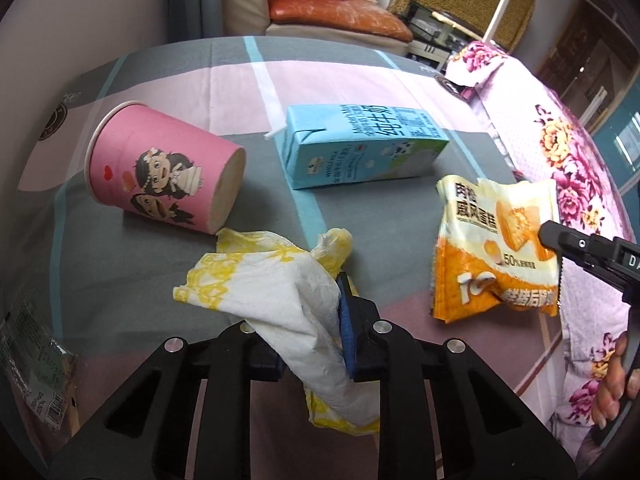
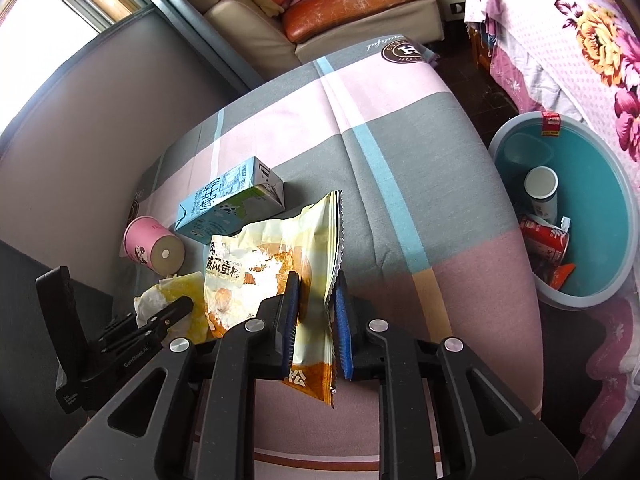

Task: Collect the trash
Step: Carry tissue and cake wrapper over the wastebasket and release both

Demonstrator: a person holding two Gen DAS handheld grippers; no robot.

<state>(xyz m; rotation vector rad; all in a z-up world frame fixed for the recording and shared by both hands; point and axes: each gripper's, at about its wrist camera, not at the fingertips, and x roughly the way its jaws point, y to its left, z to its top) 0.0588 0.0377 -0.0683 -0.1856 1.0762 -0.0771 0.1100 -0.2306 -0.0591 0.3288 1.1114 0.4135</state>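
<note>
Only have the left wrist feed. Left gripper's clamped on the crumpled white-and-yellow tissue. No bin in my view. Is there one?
Observer: Yes. The right wrist view shows a round teal plastic bin just past the right edge of the plaid-covered surface.
Operator: Empty?
Observer: No. A white paper cup and some red packaging already lie inside.
Operator: Is the right gripper really holding the orange snack wrapper?
Observer: Yes. The right gripper has its blue pads shut on the lower end of the orange snack wrapper.
</note>
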